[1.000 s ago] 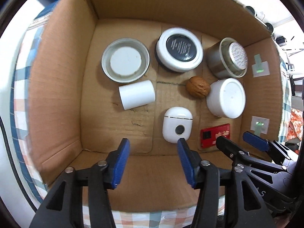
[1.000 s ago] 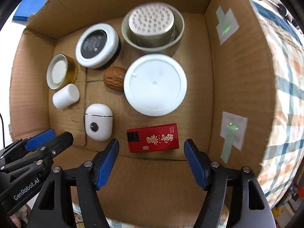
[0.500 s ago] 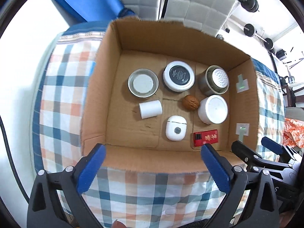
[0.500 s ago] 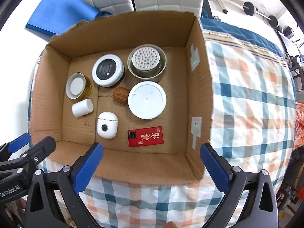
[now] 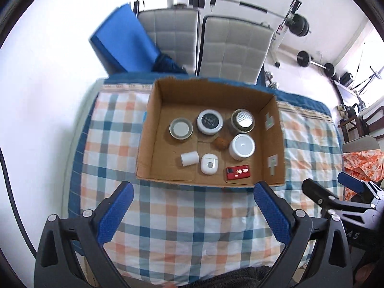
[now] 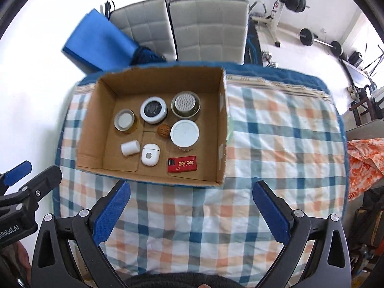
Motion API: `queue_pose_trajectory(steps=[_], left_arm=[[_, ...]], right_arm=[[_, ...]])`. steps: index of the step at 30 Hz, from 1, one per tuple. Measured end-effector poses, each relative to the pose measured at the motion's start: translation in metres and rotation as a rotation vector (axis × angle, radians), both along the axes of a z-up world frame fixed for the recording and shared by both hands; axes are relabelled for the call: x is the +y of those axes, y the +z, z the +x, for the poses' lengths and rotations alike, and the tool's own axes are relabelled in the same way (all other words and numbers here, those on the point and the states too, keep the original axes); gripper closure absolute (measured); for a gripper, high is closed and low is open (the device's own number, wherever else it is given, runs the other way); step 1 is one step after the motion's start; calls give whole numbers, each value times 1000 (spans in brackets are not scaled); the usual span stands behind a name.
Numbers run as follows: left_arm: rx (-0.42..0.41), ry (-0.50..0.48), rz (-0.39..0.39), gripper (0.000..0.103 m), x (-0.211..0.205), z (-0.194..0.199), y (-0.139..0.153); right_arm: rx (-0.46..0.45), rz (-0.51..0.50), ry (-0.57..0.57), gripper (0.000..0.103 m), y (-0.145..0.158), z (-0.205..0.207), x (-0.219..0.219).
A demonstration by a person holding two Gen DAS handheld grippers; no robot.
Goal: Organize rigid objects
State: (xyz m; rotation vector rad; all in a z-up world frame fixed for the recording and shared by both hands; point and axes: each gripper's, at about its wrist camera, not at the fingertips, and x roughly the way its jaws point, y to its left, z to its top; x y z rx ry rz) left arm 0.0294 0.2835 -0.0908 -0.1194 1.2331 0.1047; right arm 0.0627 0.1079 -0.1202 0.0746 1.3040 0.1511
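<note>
Sitting on the checked cloth [image 5: 192, 228] toward its far left part, the cardboard box [image 5: 153, 129] holds every loose item in view. Along the box's far wall, from left to right, stand a glass jar with a white lid [image 5: 181, 129], a white tin with a black top [image 5: 210, 122] and a metal cup with a perforated insert [image 5: 243, 120]. Nearer the front wall, again left to right, lie a small white cylinder [image 5: 189, 158] on its side, a white earbud case [image 5: 209, 164] and a red packet [image 5: 238, 172] close to the front right corner. Between the rows, a walnut [image 5: 220, 142] sits just beside a white-lidded tub [image 5: 242, 146].

Both claws are spread wide and empty. The left gripper [image 5: 192, 206] hovers over the cloth in front of the box's near edge, and the right gripper [image 6: 190, 204] does likewise, well clear of the contents.

Nothing rigid lies on the cloth outside the box, so the sorting looks finished or very nearly so. At most, the tipped cylinder could be stood upright.
</note>
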Motion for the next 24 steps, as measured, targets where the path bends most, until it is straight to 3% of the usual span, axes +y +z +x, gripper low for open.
queue_pose_trajectory(steps=[12,18,24], left_arm=[[-131,-11,18,0,-18,-49,77],[-166,-11,37,0,-22,-62,88],[-148,-20,29,0,-25,-66,89]], right_arm=[[-114,15,-13,0,91,-62,-28],[-158,-3,-16,0,114,-82,-32],[-173,-21,-32,0,119,-84,-33]])
